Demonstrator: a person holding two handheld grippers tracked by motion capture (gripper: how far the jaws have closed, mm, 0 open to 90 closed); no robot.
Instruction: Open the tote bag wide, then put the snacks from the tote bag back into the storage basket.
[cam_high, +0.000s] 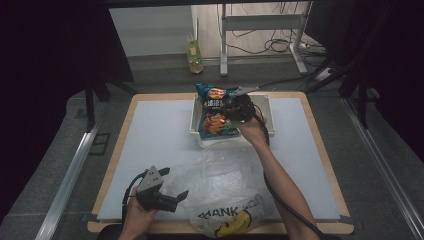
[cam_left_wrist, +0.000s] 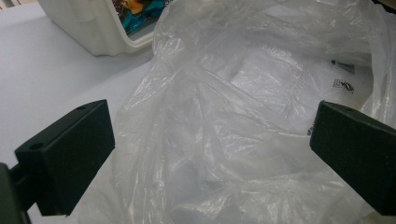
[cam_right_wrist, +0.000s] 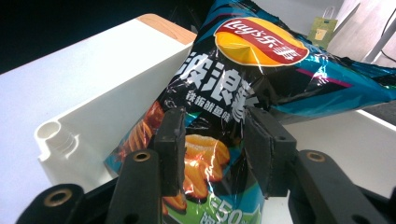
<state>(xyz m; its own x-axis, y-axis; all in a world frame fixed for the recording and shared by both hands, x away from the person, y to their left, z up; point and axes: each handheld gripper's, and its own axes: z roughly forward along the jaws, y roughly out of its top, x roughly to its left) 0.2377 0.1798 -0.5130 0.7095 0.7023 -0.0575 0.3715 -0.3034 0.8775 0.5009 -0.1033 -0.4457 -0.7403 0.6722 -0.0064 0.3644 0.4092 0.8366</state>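
Right gripper (cam_high: 239, 107): over the white bin (cam_high: 270, 125) at the far side of the table (cam_high: 150, 130); jaws part-spread with the chip bag (cam_high: 216, 107) between them. In the right gripper view the pads (cam_right_wrist: 170, 149) lie against a fold of the bag's front, and I cannot tell whether they press or merely touch.
Chip bag: directly ahead of the right jaws, standing tilted in the bin, logo end up and away from the gripper, lower end down inside the bin wall.
Left gripper (cam_high: 172, 197): at the near left of the table, jaws spread wide, gripping nothing.
Plastic bag (cam_high: 225, 185): clear and crumpled, lying flat just ahead of the left jaws and partly between them in the left gripper view; the printed end sits to the gripper's right, at the near table edge.
Bin from the left gripper: beyond the plastic bag, up and to the left.
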